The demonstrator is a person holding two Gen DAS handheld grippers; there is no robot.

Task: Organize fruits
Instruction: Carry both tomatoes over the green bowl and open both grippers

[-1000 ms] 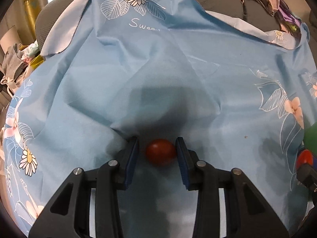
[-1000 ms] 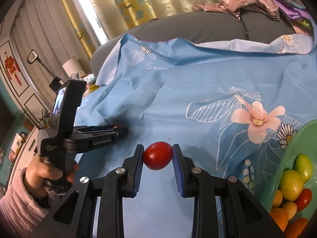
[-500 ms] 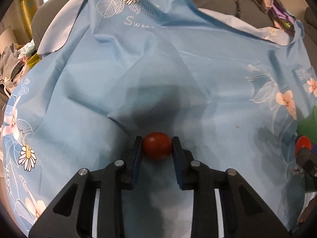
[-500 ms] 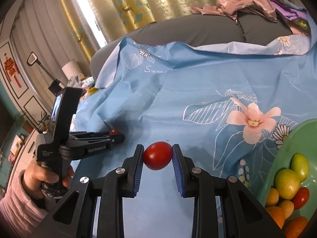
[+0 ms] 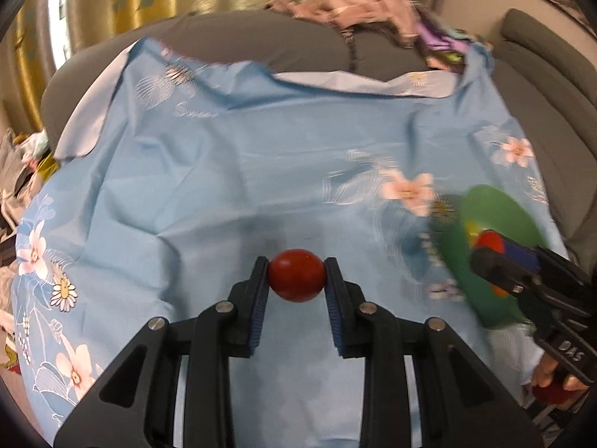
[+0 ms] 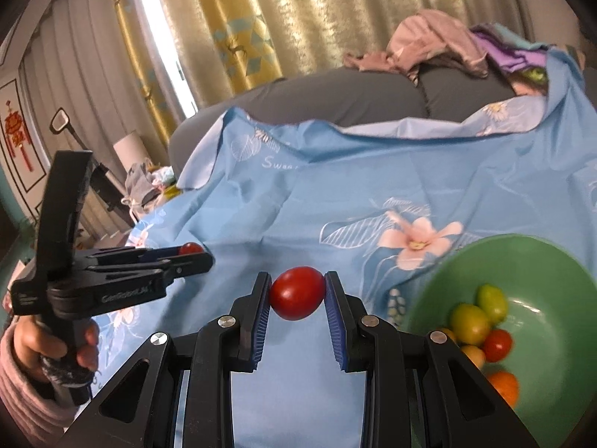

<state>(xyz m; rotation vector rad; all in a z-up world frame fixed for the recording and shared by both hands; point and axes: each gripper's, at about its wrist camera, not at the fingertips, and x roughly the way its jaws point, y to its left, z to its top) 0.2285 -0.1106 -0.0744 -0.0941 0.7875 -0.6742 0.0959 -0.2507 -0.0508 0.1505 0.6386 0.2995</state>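
Two tomatoes, long axes sideways: your left gripper [image 5: 296, 275] pinches one [image 5: 296, 275], right gripper [image 6: 297, 293] pinches another [image 6: 297, 293]; bowl [image 6: 552, 280] rim close right, cloth [image 6: 335, 201] open ahead

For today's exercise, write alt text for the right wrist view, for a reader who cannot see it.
The right gripper clamps a red tomato above a blue floral cloth. A green bowl of small fruits sits lower right; the left gripper, at left, holds another tomato.
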